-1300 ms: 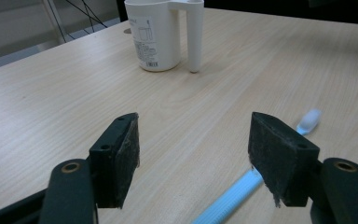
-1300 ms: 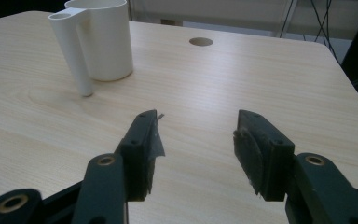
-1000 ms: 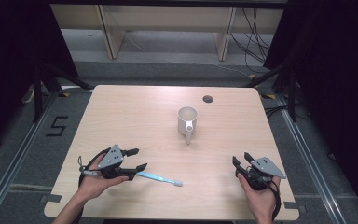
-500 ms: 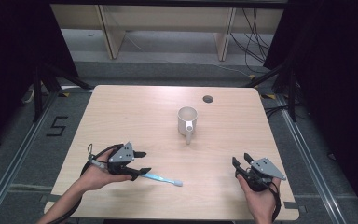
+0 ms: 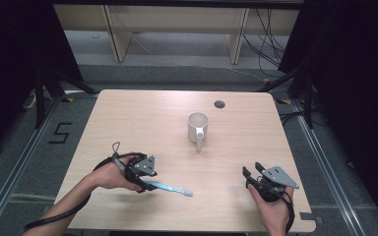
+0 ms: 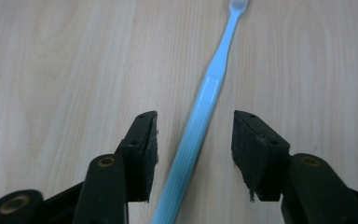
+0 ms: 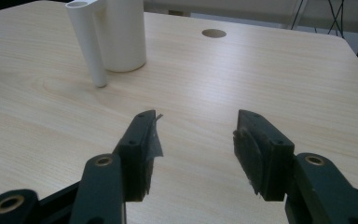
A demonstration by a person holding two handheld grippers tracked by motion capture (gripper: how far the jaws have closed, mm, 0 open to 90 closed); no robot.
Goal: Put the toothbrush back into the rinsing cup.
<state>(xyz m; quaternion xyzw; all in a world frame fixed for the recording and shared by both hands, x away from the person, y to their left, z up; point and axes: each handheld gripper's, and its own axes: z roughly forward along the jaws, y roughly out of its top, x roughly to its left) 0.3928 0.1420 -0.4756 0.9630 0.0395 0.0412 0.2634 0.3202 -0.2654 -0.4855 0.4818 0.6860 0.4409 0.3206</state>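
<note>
High view: the left gripper [image 5: 142,178] has been brought down and forward over the handle end of the blue toothbrush [image 5: 170,188], near the front-left edge of the surface [image 5: 128,123]. Its fingers [image 6: 142,149] are spread wide, one on each side of the handle, not yet closed, so a pick-up is judged imminent. The right gripper [image 5: 261,183] has stayed near the front-right corner, fingers wide and empty. The white mug [image 5: 198,127] stands mid-surface. No writing can be read on these things.

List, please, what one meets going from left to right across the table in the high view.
Left hand-held gripper → blue toothbrush → white mug → round table hole → right hand-held gripper.
</note>
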